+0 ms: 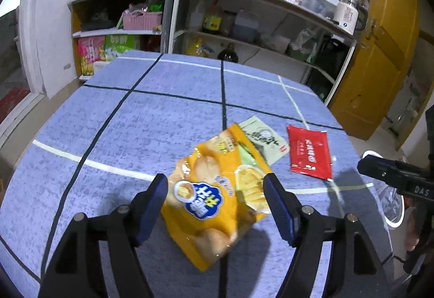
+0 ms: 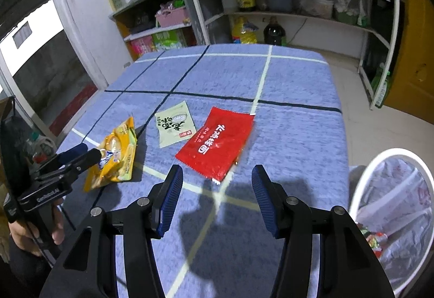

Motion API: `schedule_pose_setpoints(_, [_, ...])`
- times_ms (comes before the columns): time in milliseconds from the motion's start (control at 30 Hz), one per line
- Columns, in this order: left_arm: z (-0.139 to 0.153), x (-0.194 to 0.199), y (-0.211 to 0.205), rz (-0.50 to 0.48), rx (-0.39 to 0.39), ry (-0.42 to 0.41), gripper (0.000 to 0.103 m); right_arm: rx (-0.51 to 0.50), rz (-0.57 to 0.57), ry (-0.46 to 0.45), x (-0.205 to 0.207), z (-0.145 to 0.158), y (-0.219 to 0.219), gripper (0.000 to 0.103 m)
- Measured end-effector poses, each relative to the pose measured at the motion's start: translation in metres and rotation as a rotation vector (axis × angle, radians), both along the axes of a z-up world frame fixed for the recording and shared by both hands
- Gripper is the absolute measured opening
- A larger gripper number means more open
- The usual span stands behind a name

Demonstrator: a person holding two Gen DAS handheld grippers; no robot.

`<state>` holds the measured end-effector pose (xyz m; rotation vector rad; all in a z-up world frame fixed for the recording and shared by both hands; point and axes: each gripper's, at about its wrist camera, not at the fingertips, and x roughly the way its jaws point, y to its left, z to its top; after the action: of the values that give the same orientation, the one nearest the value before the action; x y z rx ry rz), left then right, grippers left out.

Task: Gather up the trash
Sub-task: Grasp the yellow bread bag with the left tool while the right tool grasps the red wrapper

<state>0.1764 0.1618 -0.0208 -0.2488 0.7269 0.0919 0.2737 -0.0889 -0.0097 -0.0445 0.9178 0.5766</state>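
Note:
A yellow snack bag (image 1: 217,195) lies on the blue checked tablecloth (image 1: 135,121). My left gripper (image 1: 215,184) is open, its fingers straddling the bag's sides just above it. The bag also shows in the right wrist view (image 2: 116,159), with the left gripper (image 2: 81,152) at its near end. A pale green packet (image 1: 264,142) (image 2: 175,127) and a red packet (image 1: 309,152) (image 2: 217,143) lie to the bag's right. My right gripper (image 2: 217,184) is open and empty, above the cloth just short of the red packet.
A white-rimmed bin lined with a plastic bag (image 2: 393,205) stands off the table's right edge, with some trash inside; it also shows in the left wrist view (image 1: 393,200). Kitchen shelves (image 1: 244,26) with pots and bottles stand behind the table. A yellow door (image 1: 379,53) is at right.

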Motion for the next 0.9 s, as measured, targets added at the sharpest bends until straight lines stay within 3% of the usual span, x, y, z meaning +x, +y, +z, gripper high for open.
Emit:
schedule_pose_setpoints(400, [-0.024, 0.029, 0.019, 0.009, 0.008, 0.122, 0.076, -0.035, -0.019, 0.075, 0.046, -0.032, 0.024, 0.054])
schedule_pose_setpoints(633, [-0.027, 0.034, -0.001, -0.004, 0.105, 0.160, 0.076, -0.082, -0.038, 0.063, 0.055, -0.041, 0.034, 0.054])
schedule_pose_setpoints(700, [-0.025, 0.035, -0.010, -0.025, 0.134, 0.161, 0.058, -0.098, -0.043, 0.056, 0.055, -0.041, 0.038, 0.054])
schedule_pose_setpoints(733, [-0.024, 0.035, -0.014, -0.034, 0.150, 0.160, 0.055, -0.109, -0.042, 0.047, 0.054, -0.041, 0.041, 0.052])
schedule_pose_setpoints(767, [-0.024, 0.034, -0.017, -0.039, 0.154, 0.159, 0.049, -0.116, -0.036, 0.037, 0.052, -0.042, 0.043, 0.048])
schedule_pose_setpoints(833, [-0.023, 0.034, -0.019, -0.046, 0.158, 0.155, 0.025, -0.126, -0.044, 0.030, 0.052, -0.042, 0.045, 0.037])
schedule_pose_setpoints(900, [-0.022, 0.033, -0.018, -0.045, 0.142, 0.149, 0.015, -0.123, -0.053, 0.018, 0.052, -0.040, 0.044, 0.025])
